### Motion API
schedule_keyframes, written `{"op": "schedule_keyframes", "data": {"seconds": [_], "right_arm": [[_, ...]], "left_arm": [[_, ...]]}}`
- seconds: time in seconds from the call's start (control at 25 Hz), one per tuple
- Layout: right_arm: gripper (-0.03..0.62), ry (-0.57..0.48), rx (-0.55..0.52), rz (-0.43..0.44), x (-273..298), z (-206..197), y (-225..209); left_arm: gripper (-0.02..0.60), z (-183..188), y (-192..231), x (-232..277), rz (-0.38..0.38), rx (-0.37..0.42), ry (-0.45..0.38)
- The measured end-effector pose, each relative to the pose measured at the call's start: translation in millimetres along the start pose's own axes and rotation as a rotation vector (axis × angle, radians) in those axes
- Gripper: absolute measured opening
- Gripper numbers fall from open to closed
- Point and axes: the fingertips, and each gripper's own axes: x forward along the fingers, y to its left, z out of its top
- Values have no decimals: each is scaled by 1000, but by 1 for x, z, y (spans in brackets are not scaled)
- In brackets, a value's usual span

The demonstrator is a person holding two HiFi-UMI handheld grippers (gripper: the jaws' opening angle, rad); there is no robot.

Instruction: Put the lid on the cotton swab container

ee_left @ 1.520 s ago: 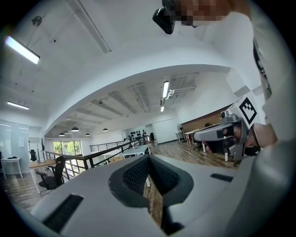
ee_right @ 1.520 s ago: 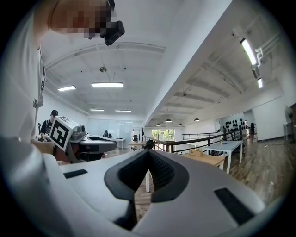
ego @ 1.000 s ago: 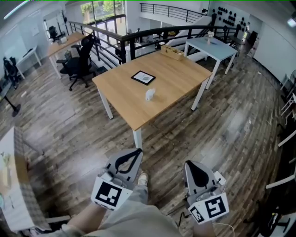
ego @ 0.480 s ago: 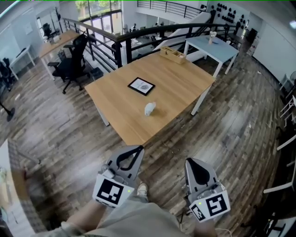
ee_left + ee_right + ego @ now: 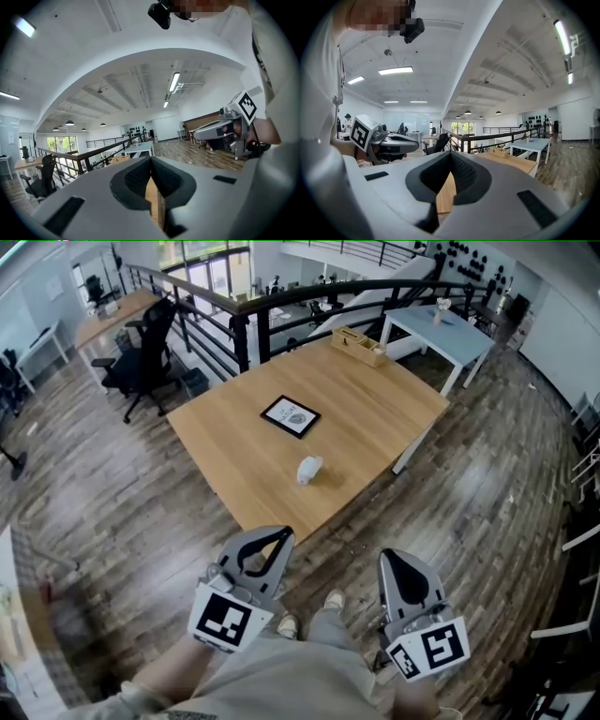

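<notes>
the left hand-held gripper [image 5: 280, 534] has its jaws together, the dark pads meeting at the tips with nothing between them; in its own view only a sliver of wooden desk top shows through the gap lower down the pads. the right hand-held gripper [image 5: 387, 557] is the same, jaws closed tip to tip and empty. both are held low in front of the person's body, side by side but apart, each with its marker cube nearest the person and its tips pointing forward toward the desk [image 5: 234, 451]. each one shows in the other's camera: the right hand-held gripper at the right of the left gripper view, the left one at the left of the right gripper view

under them are the person's pale trousers [image 5: 272, 681] and two shoes [image 5: 334, 599] on the dark plank floor [image 5: 141, 521]. the left hand-held gripper's tips point toward the desk's near edge

the cotton swab container [image 5: 308, 469] is a small white thing on the desk top, toward the near side, well apart from both hand-held grippers. it is too small to tell whether a lid is on it or beside it. further back on the desk lies a flat black-framed tablet [image 5: 291, 416], and at the far corner a wooden tray [image 5: 359, 343]

behind the desk runs a black railing [image 5: 281, 313]; a pale table [image 5: 441, 324] is at upper right and a black office chair [image 5: 141, 357] at upper left
</notes>
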Motion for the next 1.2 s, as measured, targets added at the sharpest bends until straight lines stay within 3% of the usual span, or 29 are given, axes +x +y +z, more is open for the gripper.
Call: {"op": "schedule_keyframes", "data": {"seconds": [0.32, 0.52, 1.0, 1.2], "right_arm": [[26, 0, 2, 53, 58, -8, -43], [26, 13, -16, 129, 97, -7, -81], [26, 34, -62, 373, 200, 12, -207], [26, 28, -71, 490, 231, 17, -235]], "left_arm": [[23, -8, 30, 57, 40, 6, 6], [22, -6, 50, 103, 92, -12, 12], [23, 9, 100, 228, 339, -45, 87], [23, 12, 112, 255, 457, -65, 119]]}}
